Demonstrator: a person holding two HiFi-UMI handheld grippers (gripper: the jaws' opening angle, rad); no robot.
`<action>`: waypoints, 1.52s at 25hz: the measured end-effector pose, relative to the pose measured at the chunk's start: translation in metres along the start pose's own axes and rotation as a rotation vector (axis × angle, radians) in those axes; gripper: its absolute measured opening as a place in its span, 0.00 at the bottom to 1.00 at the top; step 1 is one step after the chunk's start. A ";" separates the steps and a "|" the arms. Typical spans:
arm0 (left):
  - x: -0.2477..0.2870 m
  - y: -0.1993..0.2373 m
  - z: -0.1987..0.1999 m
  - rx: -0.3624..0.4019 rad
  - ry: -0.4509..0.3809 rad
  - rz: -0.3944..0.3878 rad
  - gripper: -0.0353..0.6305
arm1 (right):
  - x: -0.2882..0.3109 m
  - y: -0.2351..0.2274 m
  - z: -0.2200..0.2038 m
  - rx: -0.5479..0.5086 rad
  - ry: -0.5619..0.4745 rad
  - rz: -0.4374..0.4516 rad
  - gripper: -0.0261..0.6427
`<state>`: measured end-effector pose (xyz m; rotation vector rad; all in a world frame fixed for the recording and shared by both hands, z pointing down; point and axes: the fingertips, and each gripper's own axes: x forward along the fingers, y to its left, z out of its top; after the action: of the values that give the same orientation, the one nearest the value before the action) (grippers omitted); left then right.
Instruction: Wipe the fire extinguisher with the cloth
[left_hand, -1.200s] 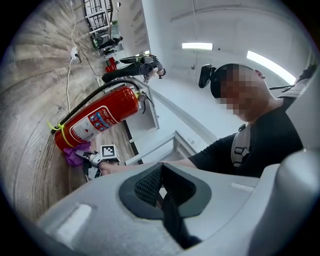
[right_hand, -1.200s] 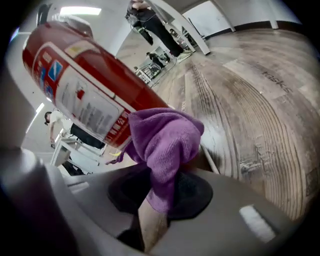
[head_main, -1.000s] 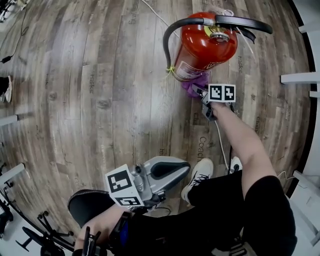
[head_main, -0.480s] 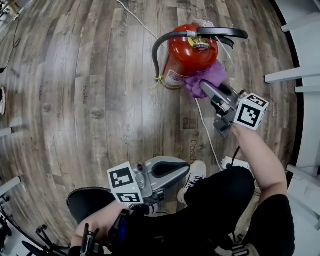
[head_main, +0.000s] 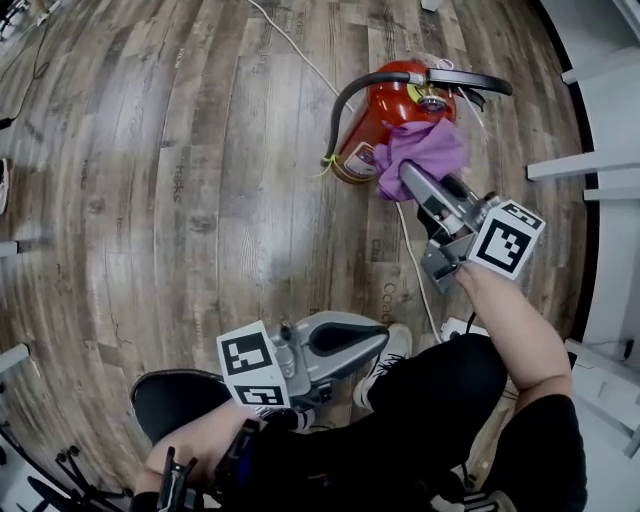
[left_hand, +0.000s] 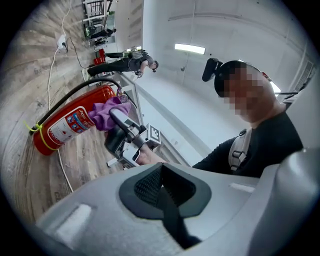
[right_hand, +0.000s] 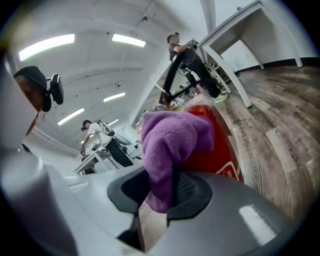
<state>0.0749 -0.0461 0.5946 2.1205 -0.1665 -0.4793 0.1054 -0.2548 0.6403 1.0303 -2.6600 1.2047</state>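
Observation:
A red fire extinguisher (head_main: 388, 112) with a black hose and handle stands on the wood floor at the top of the head view. A purple cloth (head_main: 418, 152) is pressed against its near right side, and my right gripper (head_main: 412, 180) is shut on that cloth. In the right gripper view the cloth (right_hand: 169, 150) bulges out of the jaws in front of the red extinguisher (right_hand: 216, 145). My left gripper (head_main: 372, 342) hangs low near my legs, shut with nothing in it. The left gripper view shows the extinguisher (left_hand: 70, 122) and cloth (left_hand: 107, 112) from the side.
A white cable (head_main: 410, 262) runs across the floor past the extinguisher toward my shoes (head_main: 388, 352). White table legs (head_main: 580, 165) stand at the right edge. Other people (right_hand: 100, 140) work at benches in the background.
My right gripper has carried the cloth from the extinguisher's foot up along its side toward the top. The head view has shifted slightly. The left gripper has stayed put.

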 end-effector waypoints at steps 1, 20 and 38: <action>-0.003 0.000 0.002 -0.003 -0.007 0.004 0.05 | 0.006 -0.006 -0.011 0.018 0.017 -0.007 0.17; -0.029 0.017 -0.008 -0.082 -0.052 0.100 0.05 | 0.086 -0.210 -0.228 0.008 0.498 -0.395 0.17; -0.018 0.010 -0.003 -0.091 -0.041 0.061 0.05 | 0.074 -0.011 -0.055 0.231 0.111 0.074 0.17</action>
<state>0.0601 -0.0437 0.6096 2.0115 -0.2284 -0.4858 0.0426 -0.2631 0.7077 0.8674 -2.5398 1.5651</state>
